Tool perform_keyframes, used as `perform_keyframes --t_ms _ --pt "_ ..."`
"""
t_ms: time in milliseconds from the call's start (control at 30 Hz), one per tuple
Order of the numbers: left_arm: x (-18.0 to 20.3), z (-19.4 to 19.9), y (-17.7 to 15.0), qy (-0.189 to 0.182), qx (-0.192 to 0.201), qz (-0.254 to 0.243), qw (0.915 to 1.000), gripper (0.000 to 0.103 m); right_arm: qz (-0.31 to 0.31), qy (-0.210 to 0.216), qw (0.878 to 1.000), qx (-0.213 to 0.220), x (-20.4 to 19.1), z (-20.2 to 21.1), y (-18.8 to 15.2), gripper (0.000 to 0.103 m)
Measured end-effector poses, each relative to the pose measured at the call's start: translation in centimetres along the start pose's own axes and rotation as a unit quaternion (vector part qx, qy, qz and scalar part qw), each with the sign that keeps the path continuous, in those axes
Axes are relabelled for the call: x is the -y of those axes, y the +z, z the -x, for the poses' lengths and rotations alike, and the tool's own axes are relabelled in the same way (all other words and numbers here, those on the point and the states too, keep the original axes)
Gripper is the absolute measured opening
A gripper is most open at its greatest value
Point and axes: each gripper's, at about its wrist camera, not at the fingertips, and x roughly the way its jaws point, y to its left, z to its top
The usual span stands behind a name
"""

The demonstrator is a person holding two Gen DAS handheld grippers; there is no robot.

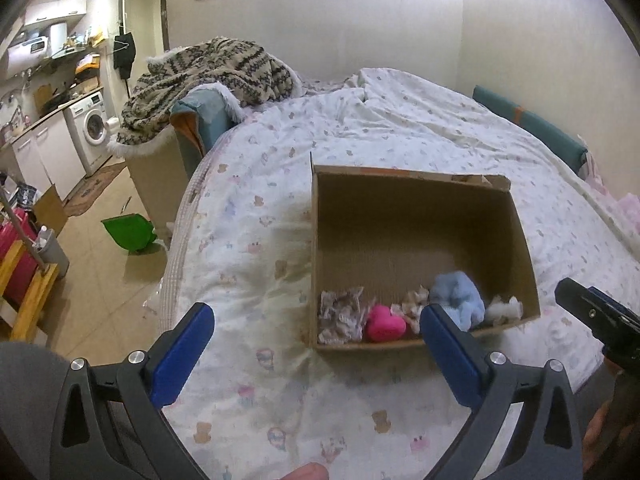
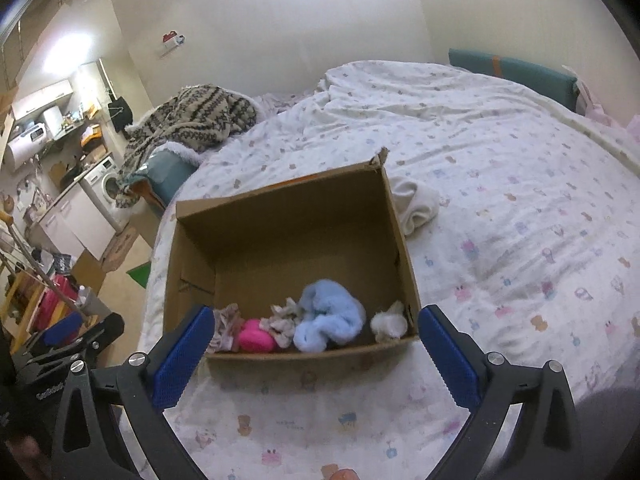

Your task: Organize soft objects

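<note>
- Left wrist view: left gripper (image 1: 316, 332) spread wide, nothing between its fingers — cardboard box (image 1: 420, 216) on the bed (image 1: 260, 184) gathers the pink plush (image 1: 385, 322) and blue plush (image 1: 456, 296) along its near wall.
- Right wrist view: right gripper (image 2: 316, 332) likewise spread and empty — a white cloth (image 2: 416, 204) lies just outside the box, probably next to collect.

Quilted bed (image 1: 360, 128), tiled floor (image 1: 116, 280)

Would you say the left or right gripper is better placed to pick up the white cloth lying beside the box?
Probably the right gripper: its jaws are open and empty, and the white cloth lies on the box's right side, its own side.
</note>
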Motion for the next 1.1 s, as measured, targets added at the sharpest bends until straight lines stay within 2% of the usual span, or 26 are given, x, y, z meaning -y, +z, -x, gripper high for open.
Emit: perform_keyframes --t_ms 400,1100 --pt "0.6 -0.4 -1.1 -0.002 -0.013 -0.006 0.9999 0.103 0.048 -0.022 0.999 0.001 -1.4 -0.8 -2.0 0.103" --pt "1.1 -0.8 -1.3 -0.016 -0.022 -0.004 0.9996 0.103 0.056 -0.032 0.998 -0.011 -1.6 -2.0 -2.4 0.103"
